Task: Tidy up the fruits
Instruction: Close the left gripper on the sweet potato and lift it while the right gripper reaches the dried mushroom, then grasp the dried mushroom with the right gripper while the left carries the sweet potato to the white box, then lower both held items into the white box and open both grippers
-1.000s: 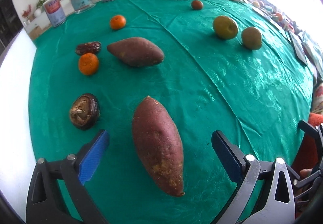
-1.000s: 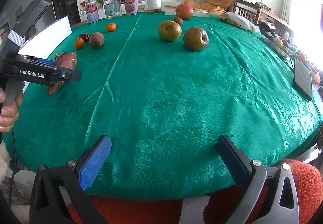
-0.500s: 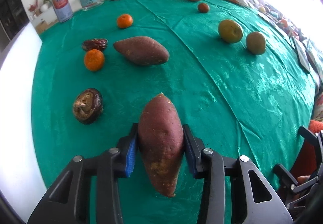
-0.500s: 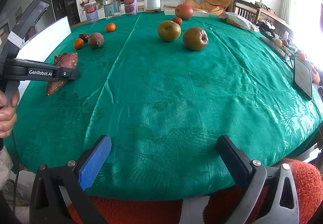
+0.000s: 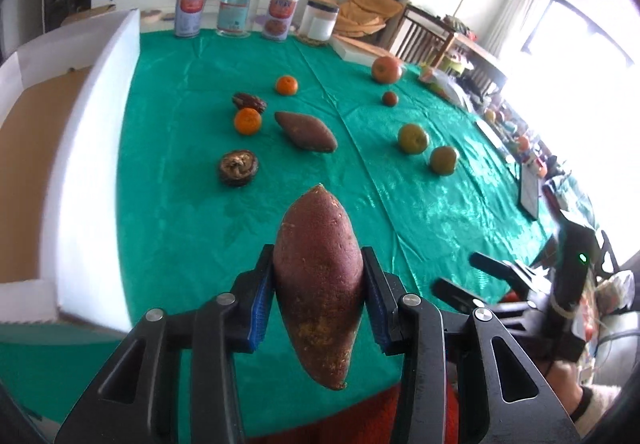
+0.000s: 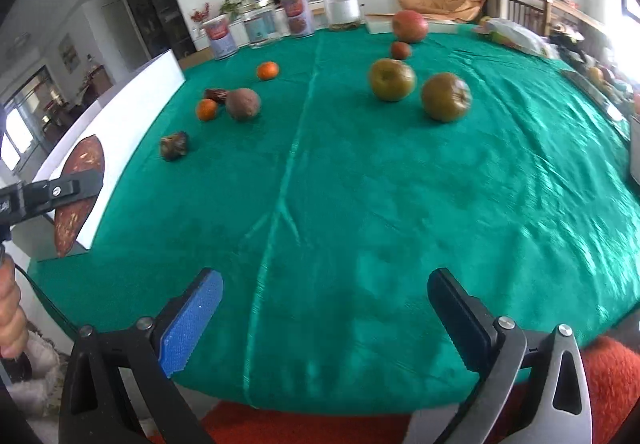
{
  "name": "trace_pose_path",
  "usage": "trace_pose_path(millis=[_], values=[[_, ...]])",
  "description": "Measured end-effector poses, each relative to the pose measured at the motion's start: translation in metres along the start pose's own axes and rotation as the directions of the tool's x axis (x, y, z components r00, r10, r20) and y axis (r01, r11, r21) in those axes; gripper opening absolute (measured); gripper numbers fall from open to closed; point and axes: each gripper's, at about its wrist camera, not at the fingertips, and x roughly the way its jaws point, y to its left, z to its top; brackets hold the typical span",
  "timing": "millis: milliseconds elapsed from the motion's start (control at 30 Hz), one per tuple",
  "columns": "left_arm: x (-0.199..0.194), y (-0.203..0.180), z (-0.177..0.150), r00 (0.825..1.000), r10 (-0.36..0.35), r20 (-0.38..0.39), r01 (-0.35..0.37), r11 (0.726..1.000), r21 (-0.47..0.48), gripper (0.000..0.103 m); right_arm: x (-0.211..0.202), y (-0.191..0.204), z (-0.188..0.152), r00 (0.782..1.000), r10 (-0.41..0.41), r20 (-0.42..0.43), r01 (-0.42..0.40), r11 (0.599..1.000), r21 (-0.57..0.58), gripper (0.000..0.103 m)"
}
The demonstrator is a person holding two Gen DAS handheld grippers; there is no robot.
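My left gripper [image 5: 319,300] is clenched on the sweet potato [image 5: 319,284], which a moment ago lay on the green cloth [image 5: 192,203] and now hangs clear above it, near the white box [image 5: 92,163] (its likely home, I judge). My right gripper [image 6: 324,316] hovers released over bare cloth; the sorting has barely begun.

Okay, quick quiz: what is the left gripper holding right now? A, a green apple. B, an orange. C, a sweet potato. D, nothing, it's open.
C: the left gripper is shut on the sweet potato, lifted off the green tablecloth, while the oranges and green apples lie untouched farther back.
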Motion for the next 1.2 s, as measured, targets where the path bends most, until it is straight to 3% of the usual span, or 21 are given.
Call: trace_pose_path(millis=[67,233,333,433,500,533,633,733,833,933,1033,1100,1200], values=[[-0.021,0.009,0.000,1.000,-0.009,0.028,0.009,1.000,-0.022,0.042,0.025,0.027,0.028,0.995,0.100,-0.032,-0.101,0.994,-0.031,0.081],[-0.065,0.033,0.009,0.995,0.006,0.105,0.003,0.996,-0.086,0.042,0.091,0.096,0.083,0.978,0.195,-0.070,-0.201,0.975,-0.093,0.074],[-0.084,0.049,0.014,0.989,0.040,0.144,-0.025,0.994,-0.104,0.042,0.124,0.128,0.100,0.980,0.167,-0.104,-0.181,0.972,-0.151,0.072],[-0.094,0.065,0.021,0.985,0.064,0.159,-0.043,0.991,-0.130,0.042,0.150,0.145,0.105,0.982,0.106,-0.154,-0.136,0.970,-0.202,0.060],[-0.096,0.076,0.024,0.983,0.082,0.164,-0.059,0.988,-0.140,0.042,0.153,0.149,0.109,0.988,0.088,-0.130,-0.116,0.968,-0.224,0.052],[-0.095,0.081,0.026,0.983,0.090,0.162,-0.067,0.987,-0.144,0.042,0.155,0.149,0.110,0.986,0.101,-0.134,-0.128,0.968,-0.215,0.042],[-0.097,0.095,0.028,0.982,0.108,0.156,-0.082,0.983,-0.162,0.042,0.147,0.146,0.110,0.987,0.105,-0.123,-0.128,0.971,-0.202,0.042],[-0.101,0.111,0.034,0.977,0.135,0.165,-0.105,0.978,-0.179,0.042,0.122,0.148,0.116,0.979,0.161,-0.127,-0.181,0.970,-0.165,0.042],[-0.107,0.133,0.043,0.965,0.190,0.180,-0.152,0.967,-0.204,0.042,0.083,0.177,0.130,0.958,0.261,-0.117,-0.278,0.944,-0.176,0.042],[-0.112,0.161,0.050,0.949,0.266,0.171,-0.219,0.942,-0.253,0.042,0.051,0.227,0.143,0.918,0.377,-0.121,-0.396,0.891,-0.222,0.042],[-0.115,0.188,0.051,0.920,0.362,0.152,-0.308,0.905,-0.295,0.042,0.043,0.281,0.139,0.873,0.454,-0.176,-0.487,0.833,-0.262,0.042],[-0.114,0.208,0.048,0.899,0.420,0.123,-0.365,0.875,-0.319,0.042,0.054,0.312,0.130,0.852,0.472,-0.227,-0.521,0.808,-0.275,0.042],[-0.108,0.238,0.038,0.877,0.477,0.063,-0.426,0.830,-0.360,0.042,0.076,0.342,0.113,0.852,0.441,-0.282,-0.515,0.799,-0.309,0.042]])
